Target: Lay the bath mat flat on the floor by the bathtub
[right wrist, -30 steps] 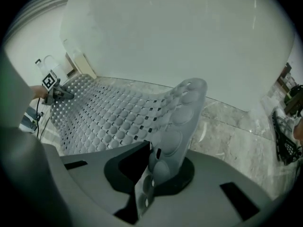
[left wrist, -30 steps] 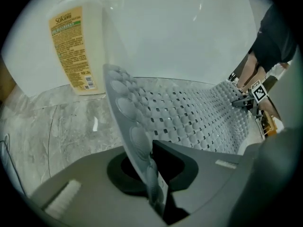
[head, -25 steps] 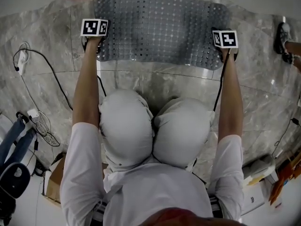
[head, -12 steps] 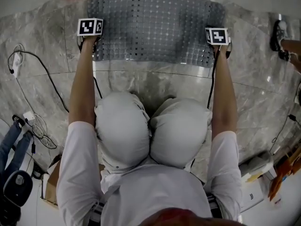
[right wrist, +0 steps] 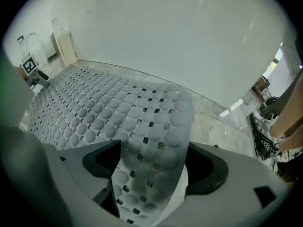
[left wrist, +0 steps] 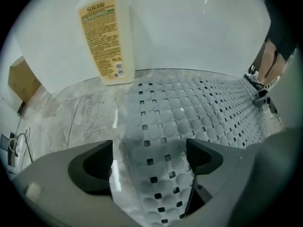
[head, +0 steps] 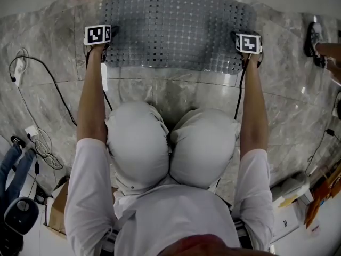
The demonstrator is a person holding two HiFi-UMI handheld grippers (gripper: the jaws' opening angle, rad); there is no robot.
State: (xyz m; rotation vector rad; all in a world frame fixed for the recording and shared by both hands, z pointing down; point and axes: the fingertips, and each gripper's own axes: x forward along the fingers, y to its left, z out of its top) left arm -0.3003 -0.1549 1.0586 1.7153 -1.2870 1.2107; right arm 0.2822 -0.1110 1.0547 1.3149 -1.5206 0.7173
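Note:
The grey perforated bath mat (head: pixel 176 31) lies spread on the marble floor against the white bathtub wall (left wrist: pixel 199 37). My left gripper (head: pixel 105 37) is at the mat's near left corner and my right gripper (head: pixel 246 51) at its near right corner. In the left gripper view the jaws of the left gripper (left wrist: pixel 147 162) are opening; the mat's edge (left wrist: pixel 161 174) runs loosely between them, with the pads clear of it. In the right gripper view the right gripper (right wrist: pixel 154 162) is opening too, and the mat's corner (right wrist: pixel 156 145) curls up between its jaws, untouched by the pads.
A shampoo bottle (left wrist: pixel 105 37) stands by the tub past the mat's left end, near a cardboard box (left wrist: pixel 21 79). Cables (head: pixel 53 79) and a power strip (head: pixel 20 68) lie on the floor at left. A person's shoe (head: pixel 313 36) is at right. My knees (head: pixel 170 148) fill the near floor.
Both grippers have gone from shut on the mat's near corners to open, letting the mat go. The mat moved slightly toward the tub and now lies flatter.

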